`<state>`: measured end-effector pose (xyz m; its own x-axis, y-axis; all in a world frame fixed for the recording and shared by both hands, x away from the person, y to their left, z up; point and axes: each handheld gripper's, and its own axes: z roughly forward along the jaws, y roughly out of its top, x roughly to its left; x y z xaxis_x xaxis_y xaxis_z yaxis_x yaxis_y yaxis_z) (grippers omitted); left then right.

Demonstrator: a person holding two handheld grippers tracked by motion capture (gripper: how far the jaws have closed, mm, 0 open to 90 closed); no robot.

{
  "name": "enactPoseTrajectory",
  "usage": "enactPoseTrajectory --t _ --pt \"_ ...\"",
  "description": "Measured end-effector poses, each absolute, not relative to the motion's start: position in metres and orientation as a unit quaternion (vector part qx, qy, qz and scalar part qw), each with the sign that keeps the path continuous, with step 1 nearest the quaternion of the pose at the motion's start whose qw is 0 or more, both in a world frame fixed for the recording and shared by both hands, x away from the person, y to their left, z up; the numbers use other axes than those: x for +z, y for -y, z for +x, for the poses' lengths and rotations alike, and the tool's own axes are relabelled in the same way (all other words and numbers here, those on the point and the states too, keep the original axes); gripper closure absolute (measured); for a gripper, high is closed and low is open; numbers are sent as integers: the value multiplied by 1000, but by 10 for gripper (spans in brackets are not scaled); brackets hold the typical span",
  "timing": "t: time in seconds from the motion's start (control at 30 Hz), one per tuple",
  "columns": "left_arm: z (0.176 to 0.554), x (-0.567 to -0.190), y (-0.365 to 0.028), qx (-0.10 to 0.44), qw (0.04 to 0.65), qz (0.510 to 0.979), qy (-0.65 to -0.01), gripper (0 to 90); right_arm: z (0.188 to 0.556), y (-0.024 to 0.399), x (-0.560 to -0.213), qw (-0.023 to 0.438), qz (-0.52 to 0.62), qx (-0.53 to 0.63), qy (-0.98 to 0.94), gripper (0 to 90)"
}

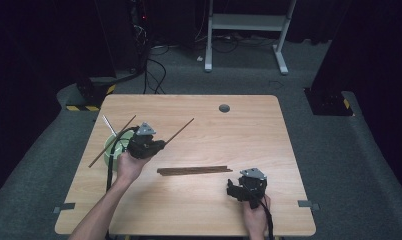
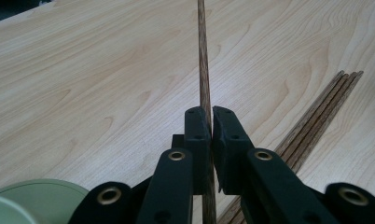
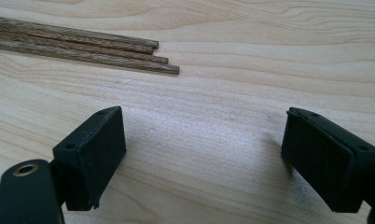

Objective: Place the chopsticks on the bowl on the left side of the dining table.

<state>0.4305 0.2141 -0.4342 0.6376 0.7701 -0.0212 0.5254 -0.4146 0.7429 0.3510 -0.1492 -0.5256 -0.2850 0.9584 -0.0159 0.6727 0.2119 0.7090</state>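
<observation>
My left gripper (image 1: 160, 145) (image 2: 211, 114) is shut on a thin brown wooden stick (image 1: 181, 128) (image 2: 202, 56), which runs out past the jaws toward the table's far right. A bundle of similar brown sticks (image 1: 194, 170) (image 2: 316, 121) (image 3: 83, 46) lies flat mid-table, between the two hands. My right gripper (image 1: 232, 187) (image 3: 199, 135) rests low near the front right, just right of the bundle's end. Its jaws stand wide open over bare wood, with nothing between them.
A pale green cup (image 1: 111, 150) (image 2: 36, 200) stands at the table's left, under my left hand. Another brown stick (image 1: 106, 147) and a white one (image 1: 109, 125) stick out of or across it. A dark round grommet (image 1: 224, 108) sits near the far edge.
</observation>
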Motion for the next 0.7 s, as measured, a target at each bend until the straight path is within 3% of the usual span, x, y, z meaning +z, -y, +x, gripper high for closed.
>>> enactPoseTrajectory --t 0.7 --pt "425 -428 -235 175 373 816 -406 847 351 149 -526 236 549 304 -742 133"
